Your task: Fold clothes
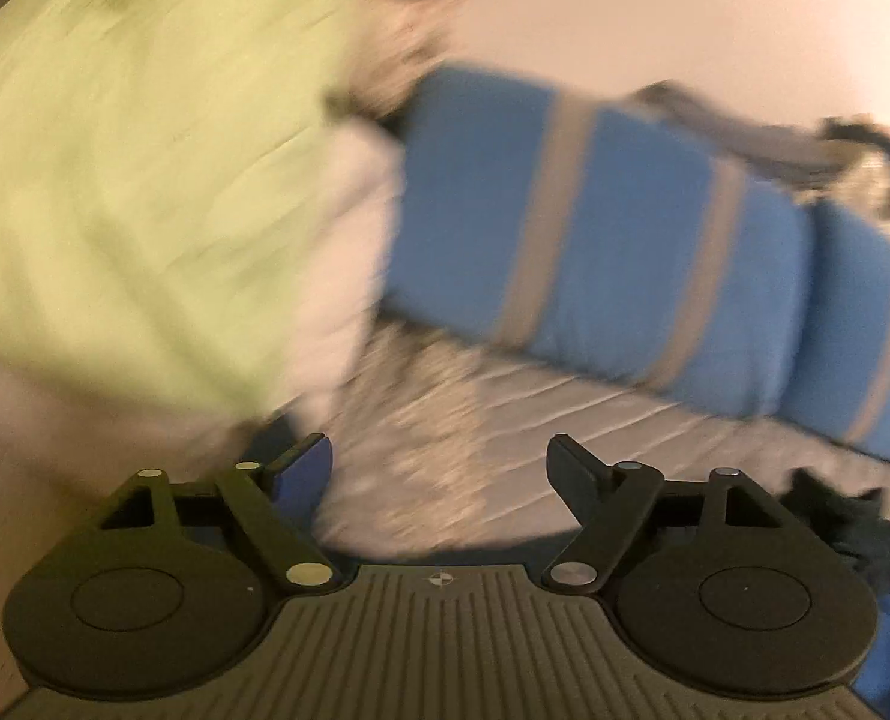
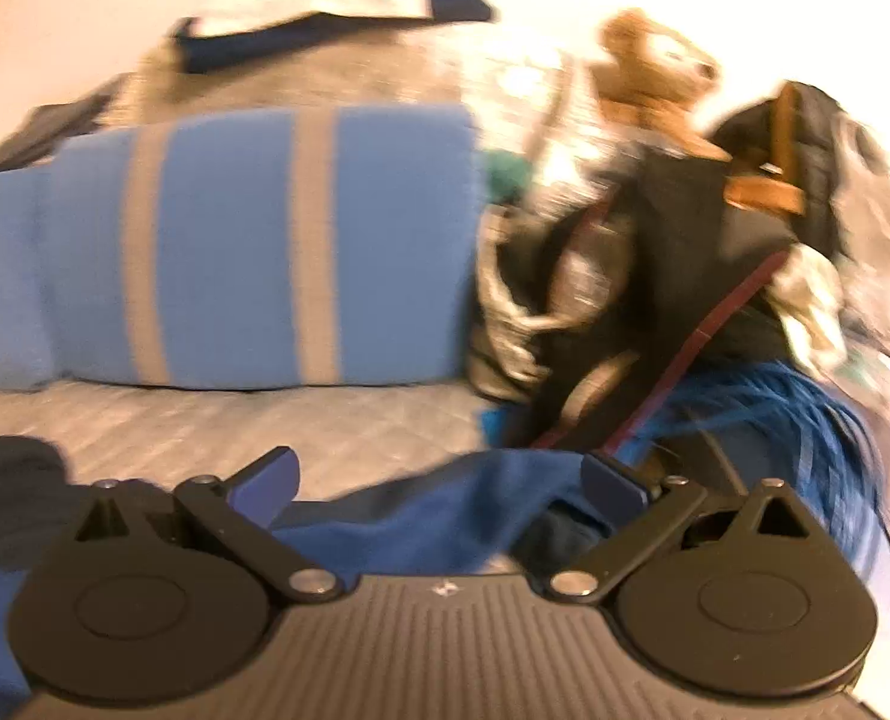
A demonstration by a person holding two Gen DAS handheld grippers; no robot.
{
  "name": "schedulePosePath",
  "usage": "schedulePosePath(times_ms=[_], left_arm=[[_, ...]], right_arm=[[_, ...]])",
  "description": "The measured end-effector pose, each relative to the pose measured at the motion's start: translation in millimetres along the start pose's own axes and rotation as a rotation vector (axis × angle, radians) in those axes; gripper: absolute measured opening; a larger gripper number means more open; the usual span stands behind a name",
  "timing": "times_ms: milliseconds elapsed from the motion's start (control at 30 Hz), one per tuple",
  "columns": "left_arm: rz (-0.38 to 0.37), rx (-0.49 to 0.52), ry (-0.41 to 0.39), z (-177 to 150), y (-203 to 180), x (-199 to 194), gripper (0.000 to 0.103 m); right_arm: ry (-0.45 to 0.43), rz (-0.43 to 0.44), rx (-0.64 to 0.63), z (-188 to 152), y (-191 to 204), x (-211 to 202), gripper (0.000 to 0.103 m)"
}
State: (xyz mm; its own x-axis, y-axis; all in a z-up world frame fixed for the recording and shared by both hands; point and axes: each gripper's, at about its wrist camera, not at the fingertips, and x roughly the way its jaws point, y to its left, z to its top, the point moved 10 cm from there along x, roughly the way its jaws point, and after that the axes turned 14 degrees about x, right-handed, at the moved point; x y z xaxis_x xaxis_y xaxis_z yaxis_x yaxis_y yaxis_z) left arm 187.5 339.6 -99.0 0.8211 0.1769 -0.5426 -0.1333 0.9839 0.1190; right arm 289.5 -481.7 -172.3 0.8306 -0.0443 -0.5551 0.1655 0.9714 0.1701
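Quilted grey bedcover (image 1: pixel 505 396) ran across both views, blurred, with a pale wall behind it. Biggest thing on the bed was the blue pillow with grey stripes (image 2: pixel 246 252), lying lengthwise at the back; beside it in the left view sat a pale green pillow (image 1: pixel 120 168). To the right, a tangled heap of dark clothes (image 2: pixel 673 276) waited unfolded, a brown soft toy (image 2: pixel 655 72) perched behind it. A blue garment (image 2: pixel 445 516) lay crumpled right under the right gripper (image 2: pixel 438 480), whose jaws stood wide apart with cloth below them but nothing pinched. The left gripper (image 1: pixel 438 468) was open too, jaws well apart over bare bedcover, holding nothing.

Risk, as I read it: a blind grab in that heap could catch the red strap (image 2: pixel 685 348) or two garments at once and drag the pile over. Open room looked best on the bare strip of cover in front of the striped pillow; the right side was crowded, and the bed's near edge was hidden.
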Motion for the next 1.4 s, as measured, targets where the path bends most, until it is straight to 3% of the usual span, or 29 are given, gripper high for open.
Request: schedulePosePath(times_ms=[67, 133, 233, 333, 500, 733, 933, 1167, 1300, 1367, 1400], left_arm=[[-0.048, 0.092, -0.102, 18.7, -25.8, -6.7, 0.086], [-0.070, 0.220, -0.156, 33.6, -55.5, -13.3, 0.090], [-0.159, 0.354, -0.167, 45.3, -103.4, -10.2, 0.090], [-0.263, 0.387, -0.150, 51.7, -143.8, 0.6, 0.090], [-0.415, 0.409, -0.131, 52.5, -204.3, 24.6, 0.090], [-0.528, 0.388, -0.064, 45.6, -251.4, 57.2, 0.090], [-0.561, 0.298, 0.018, 52.4, -269.6, 90.5, 0.090], [-0.561, 0.239, 0.195, 57.5, -289.2, 144.0, 0.089], [-0.569, 0.222, 0.261, 56.4, -303.8, 169.4, 0.088], [-0.574, 0.212, 0.291, 54.5, -309.7, 182.7, 0.082], [-0.574, 0.210, 0.316, 51.9, -313.1, 190.2, 0.072]], right_arm=[[0.007, 0.071, -0.027, 1.8, 19.2, -1.3, 0.103], [0.024, 0.100, -0.058, -0.3, 36.5, 2.3, 0.103], [0.038, 0.149, -0.122, -6.0, 67.7, 7.2, 0.103], [0.042, 0.216, -0.214, -12.6, 102.7, 12.8, 0.103], [0.084, 0.349, -0.290, -21.3, 157.9, 22.9, 0.103], [0.217, 0.449, -0.282, -41.0, 210.0, 43.7, 0.103], [0.373, 0.472, -0.191, -59.5, 243.1, 78.0, 0.103], [0.541, 0.481, -0.102, -75.3, 292.1, 124.0, 0.100], [0.622, 0.411, -0.064, -90.7, 315.8, 158.2, 0.094], [0.658, 0.387, -0.050, -99.2, 327.1, 173.7, 0.092], [0.673, 0.383, -0.045, -103.0, 332.5, 180.2, 0.091]])
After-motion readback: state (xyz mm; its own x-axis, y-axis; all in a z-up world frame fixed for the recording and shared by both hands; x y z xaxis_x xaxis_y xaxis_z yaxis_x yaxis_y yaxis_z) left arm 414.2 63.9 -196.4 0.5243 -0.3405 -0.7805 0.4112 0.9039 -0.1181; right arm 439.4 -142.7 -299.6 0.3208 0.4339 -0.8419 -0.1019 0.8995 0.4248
